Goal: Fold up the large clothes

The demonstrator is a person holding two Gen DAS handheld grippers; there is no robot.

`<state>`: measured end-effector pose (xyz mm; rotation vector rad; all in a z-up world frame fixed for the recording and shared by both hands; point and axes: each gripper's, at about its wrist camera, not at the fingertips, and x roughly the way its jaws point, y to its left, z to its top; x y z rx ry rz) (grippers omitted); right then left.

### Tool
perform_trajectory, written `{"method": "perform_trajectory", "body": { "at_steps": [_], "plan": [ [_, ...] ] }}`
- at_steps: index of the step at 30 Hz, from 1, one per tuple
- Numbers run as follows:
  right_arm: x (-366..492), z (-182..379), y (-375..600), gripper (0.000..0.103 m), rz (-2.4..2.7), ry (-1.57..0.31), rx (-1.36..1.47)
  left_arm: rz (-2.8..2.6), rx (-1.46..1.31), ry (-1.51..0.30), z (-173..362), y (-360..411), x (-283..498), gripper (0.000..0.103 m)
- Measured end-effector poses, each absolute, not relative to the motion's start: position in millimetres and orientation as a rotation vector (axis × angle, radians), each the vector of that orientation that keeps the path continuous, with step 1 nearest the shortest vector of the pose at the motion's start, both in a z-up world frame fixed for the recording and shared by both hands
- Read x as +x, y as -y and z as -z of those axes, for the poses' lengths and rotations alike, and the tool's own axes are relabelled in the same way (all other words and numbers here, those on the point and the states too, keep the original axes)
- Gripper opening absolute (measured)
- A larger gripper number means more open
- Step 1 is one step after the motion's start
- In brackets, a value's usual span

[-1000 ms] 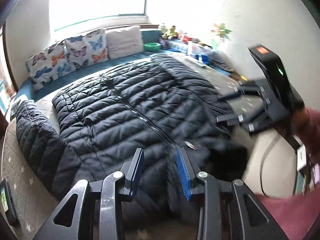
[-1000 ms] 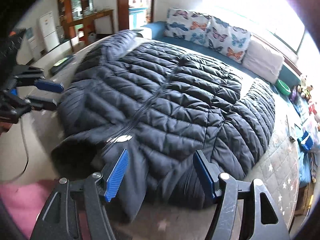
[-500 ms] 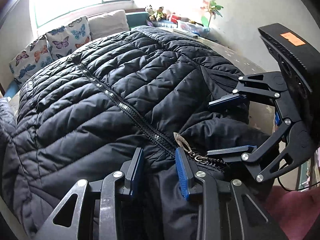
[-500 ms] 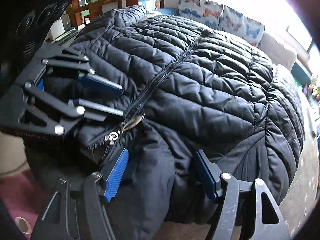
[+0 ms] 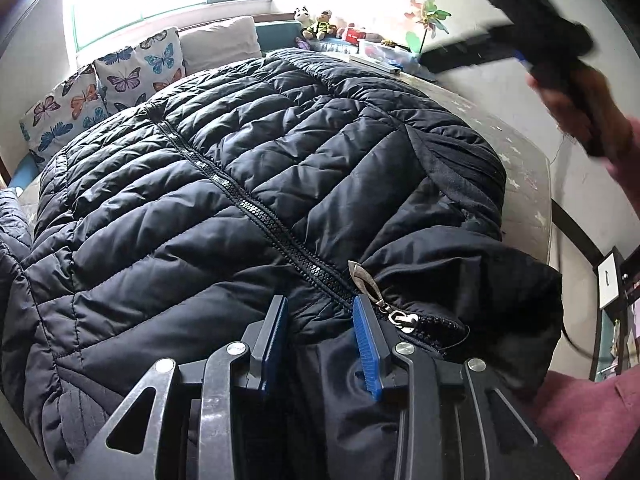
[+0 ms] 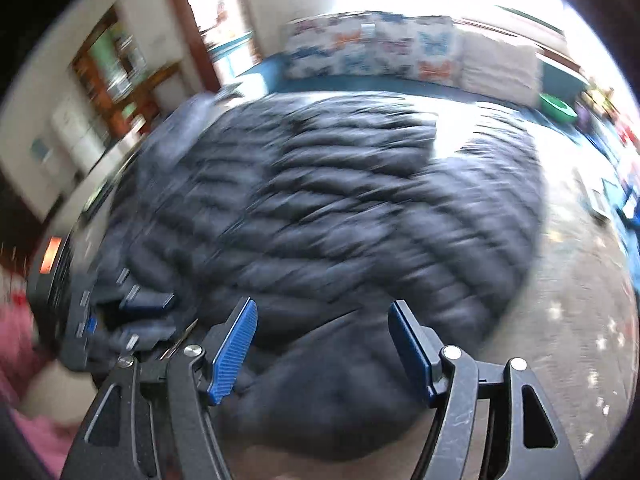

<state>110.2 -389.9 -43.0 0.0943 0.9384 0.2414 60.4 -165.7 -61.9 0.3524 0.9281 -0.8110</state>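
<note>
A large dark quilted puffer jacket (image 5: 248, 184) lies zipped on the bed, collar end near me; it also shows, blurred, in the right wrist view (image 6: 320, 208). Its silver zipper pull (image 5: 366, 280) lies just right of my left gripper (image 5: 320, 332). The left gripper's blue pads stand apart over the collar fabric, with cloth between them but no pinch. My right gripper (image 6: 320, 344) is wide open and empty above the jacket's near edge. In the left wrist view it is raised at the upper right (image 5: 520, 20), blurred.
Butterfly cushions (image 5: 104, 92) and a white pillow (image 5: 220, 44) line the far side under the window. Toys and boxes (image 5: 360, 36) sit at the back right. The star-patterned bed cover (image 5: 524, 168) is bare at the right. Furniture stands at the left in the right wrist view.
The right gripper has left the collar and lifted up and away, fast enough to blur its view. The left gripper has stayed at the collar next to the zipper pull.
</note>
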Motion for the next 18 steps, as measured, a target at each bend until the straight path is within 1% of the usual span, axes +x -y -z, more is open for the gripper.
{"method": "perform_trajectory", "body": {
  "at_steps": [5, 9, 13, 18],
  "plan": [
    [171, 48, 474, 0.075, -0.1, -0.927, 0.25, 0.809, 0.346, -0.934, 62, 166, 63, 0.037],
    [222, 72, 528, 0.075, -0.028, -0.949, 0.405, 0.816, 0.346, -0.94, 62, 166, 64, 0.038],
    [261, 100, 563, 0.075, 0.007, -0.972, 0.508, 0.824, 0.351, -0.95, 62, 167, 65, 0.038],
    [292, 120, 589, 0.075, 0.014, -0.959, 0.632, 0.838, 0.353, -0.966, 61, 167, 69, 0.038]
  ]
}}
